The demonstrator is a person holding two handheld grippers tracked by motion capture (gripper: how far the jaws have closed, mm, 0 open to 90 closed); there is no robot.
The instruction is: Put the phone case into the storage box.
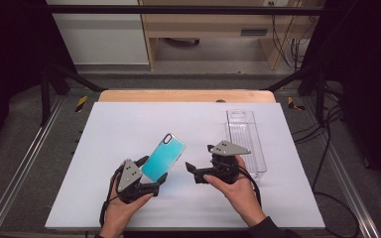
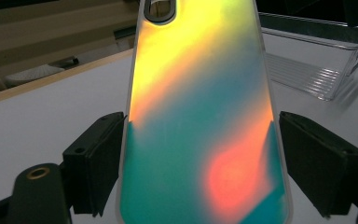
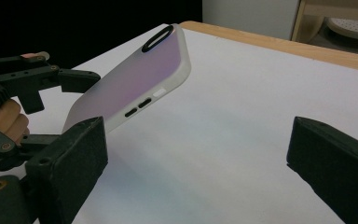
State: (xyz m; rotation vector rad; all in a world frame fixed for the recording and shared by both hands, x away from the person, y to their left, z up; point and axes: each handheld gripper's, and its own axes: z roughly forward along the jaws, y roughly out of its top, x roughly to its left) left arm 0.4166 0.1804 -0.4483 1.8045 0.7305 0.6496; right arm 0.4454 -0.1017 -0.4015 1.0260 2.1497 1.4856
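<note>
Overhead, a person's two hands work at a white table [image 1: 129, 198], each carrying a black two-jaw gripper. From the high view, the left gripper [image 1: 151, 168] holds a phone case [image 1: 162, 157] by its lower end, the case slanting up and away toward the table's middle, its back showing turquoise. The right gripper [image 1: 192, 171] sits just beside it, pointing left toward the case, its jaws parted with nothing between them. A clear plastic tray [image 1: 245, 141] lies on the table close behind the right hand [image 1: 235, 191], near the far right edge.

Next, the left gripper view looks straight along the case [image 2: 200, 121], whose iridescent back shifts from yellow at the top through teal to a red-orange patch lower down. Both black jaws stand wide and flank the case's two long edges, clamped on it. The camera cutout sits at the top. The clear tray [image 2: 317, 70] rests on the table beyond, to the right.

Finally, the right gripper view shows its own jaws spread wide over bare white table [image 3: 242, 126], gripping nothing. Farther off at left, the left gripper [image 3: 51, 107] and its hand [image 3: 9, 123] hold the case [image 3: 135, 88] tilted up off the table, its frosted side with button slots facing this camera.
</note>
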